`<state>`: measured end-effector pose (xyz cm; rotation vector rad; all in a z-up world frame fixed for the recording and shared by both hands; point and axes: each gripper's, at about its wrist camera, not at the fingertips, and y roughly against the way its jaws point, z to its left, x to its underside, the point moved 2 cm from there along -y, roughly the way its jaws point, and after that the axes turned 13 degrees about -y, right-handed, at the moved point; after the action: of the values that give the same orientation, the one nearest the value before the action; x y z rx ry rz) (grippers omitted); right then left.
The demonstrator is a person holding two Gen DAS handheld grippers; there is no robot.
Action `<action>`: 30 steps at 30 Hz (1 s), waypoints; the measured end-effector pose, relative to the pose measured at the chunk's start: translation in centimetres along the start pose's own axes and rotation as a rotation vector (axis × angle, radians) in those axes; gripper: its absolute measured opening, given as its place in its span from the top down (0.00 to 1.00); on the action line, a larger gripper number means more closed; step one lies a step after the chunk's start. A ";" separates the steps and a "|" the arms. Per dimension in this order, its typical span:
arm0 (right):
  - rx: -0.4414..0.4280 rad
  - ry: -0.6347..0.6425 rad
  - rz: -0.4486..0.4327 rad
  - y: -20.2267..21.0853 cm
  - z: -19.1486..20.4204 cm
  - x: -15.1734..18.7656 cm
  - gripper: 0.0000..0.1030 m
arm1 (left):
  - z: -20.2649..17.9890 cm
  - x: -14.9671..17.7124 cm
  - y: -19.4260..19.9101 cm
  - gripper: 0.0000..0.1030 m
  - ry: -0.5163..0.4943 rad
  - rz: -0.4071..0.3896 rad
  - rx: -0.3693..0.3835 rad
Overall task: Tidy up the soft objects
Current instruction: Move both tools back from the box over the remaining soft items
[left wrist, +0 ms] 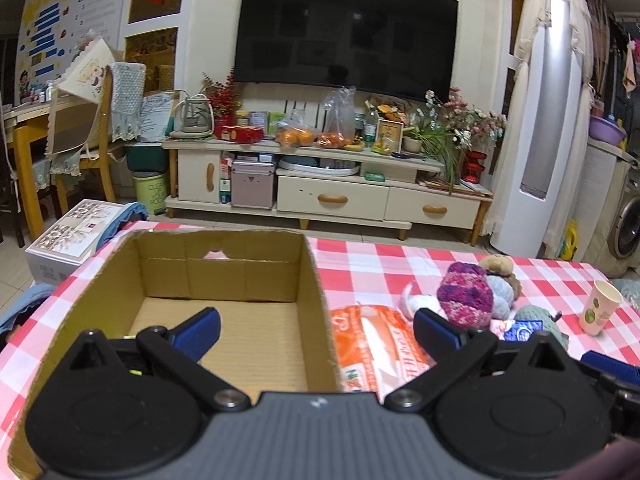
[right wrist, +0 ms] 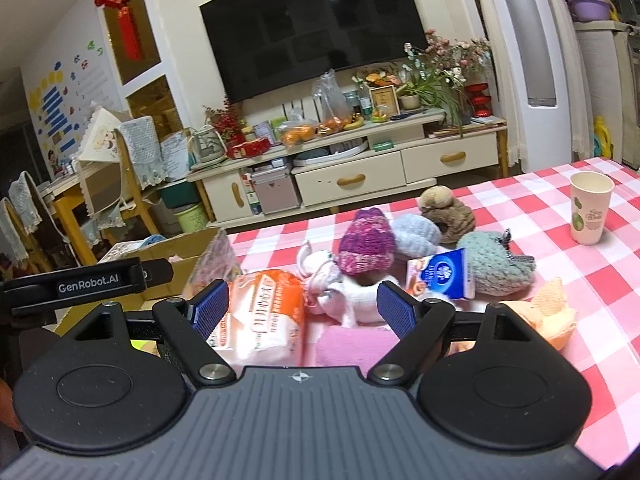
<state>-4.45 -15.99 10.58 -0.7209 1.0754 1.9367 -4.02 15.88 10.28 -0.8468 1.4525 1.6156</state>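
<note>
An empty cardboard box (left wrist: 224, 280) sits on the checked tablecloth, and my left gripper (left wrist: 316, 332) hangs open over its right wall. Beside the box lies an orange tissue pack (left wrist: 376, 344) (right wrist: 264, 316). My right gripper (right wrist: 302, 312) is open just above that pack and a pink cloth (right wrist: 348, 344), holding nothing. Past them lie a purple knitted hat (right wrist: 366, 246) (left wrist: 464, 292), white socks (right wrist: 332, 284), a pale blue knit (right wrist: 416, 234), a brown plush (right wrist: 446, 212), a teal knit (right wrist: 496, 264), a blue tissue packet (right wrist: 440, 276) and an orange cloth (right wrist: 548, 312).
A paper cup (right wrist: 590, 208) (left wrist: 600, 308) stands on the red-and-white tablecloth (right wrist: 560, 360) at the far right. The left gripper's body (right wrist: 80, 284) shows at the left in the right wrist view. Beyond the table are a TV cabinet (left wrist: 328, 196), chairs and a white box on the floor (left wrist: 72, 240).
</note>
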 end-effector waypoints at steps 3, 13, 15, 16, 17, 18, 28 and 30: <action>0.013 -0.011 -0.006 0.1 -0.2 0.1 0.02 | -0.9 -0.1 -0.1 0.01 -0.019 0.000 0.010; 0.063 -0.053 -0.028 0.8 -1.1 0.4 0.02 | -3.5 -0.2 -0.5 0.01 -0.072 0.005 0.040; 0.075 -0.062 -0.034 1.0 -1.3 0.5 0.02 | -4.0 -0.1 -0.6 0.01 -0.085 0.007 0.047; 0.081 -0.067 -0.037 1.0 -1.4 0.4 0.02 | -4.3 -0.1 -0.7 0.01 -0.091 0.008 0.051; 0.089 -0.073 -0.041 1.0 -1.4 0.5 0.02 | -4.6 -0.1 -0.8 0.01 -0.098 0.009 0.056; 0.096 -0.078 -0.044 1.1 -1.2 0.6 0.02 | -5.0 -0.1 -0.8 0.01 -0.105 0.010 0.060; 0.192 -0.139 -0.079 1.4 -3.6 0.3 0.02 | -8.6 0.3 -1.4 0.01 -0.179 0.020 0.116; 0.219 -0.156 -0.085 1.3 -4.4 0.3 0.02 | -9.5 0.4 -1.5 0.01 -0.197 0.025 0.133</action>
<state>-5.29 -20.20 8.79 -0.4785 1.1201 1.7394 -3.09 6.52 8.09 -0.5798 1.4173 1.5543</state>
